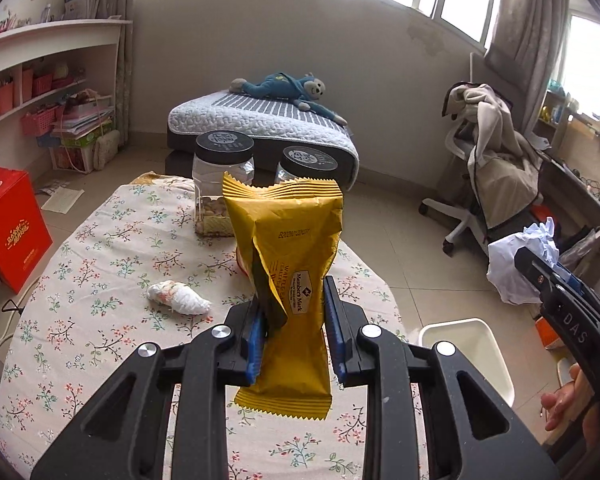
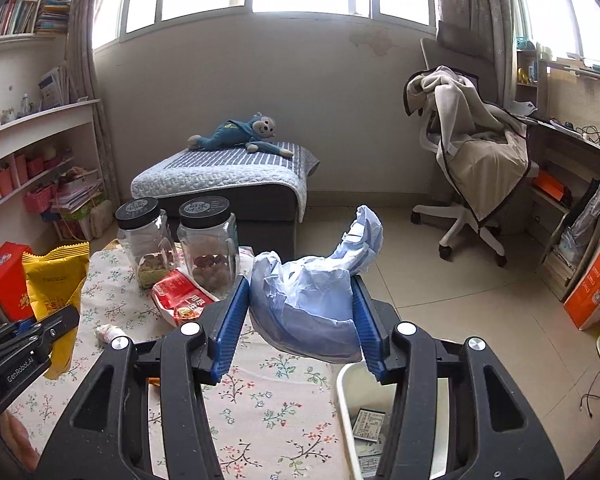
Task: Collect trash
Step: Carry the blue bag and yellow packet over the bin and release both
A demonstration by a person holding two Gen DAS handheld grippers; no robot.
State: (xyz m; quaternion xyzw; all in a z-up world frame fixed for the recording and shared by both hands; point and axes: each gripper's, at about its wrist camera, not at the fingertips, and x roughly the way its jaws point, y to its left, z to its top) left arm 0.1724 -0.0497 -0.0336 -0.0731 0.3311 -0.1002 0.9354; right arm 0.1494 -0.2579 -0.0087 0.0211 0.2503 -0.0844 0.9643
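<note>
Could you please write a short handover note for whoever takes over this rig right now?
Left claw: shut on the yellow snack wrapper, held above the floral table.
Right claw: shut on the crumpled blue-white bag, near the table edge, above the white bin.
Bin: on the floor beside the table, some trash already inside.
Done: both pieces picked up.
Left: drop both into the bin, then fetch the small paper wad and the red packet by the two jars.
</note>
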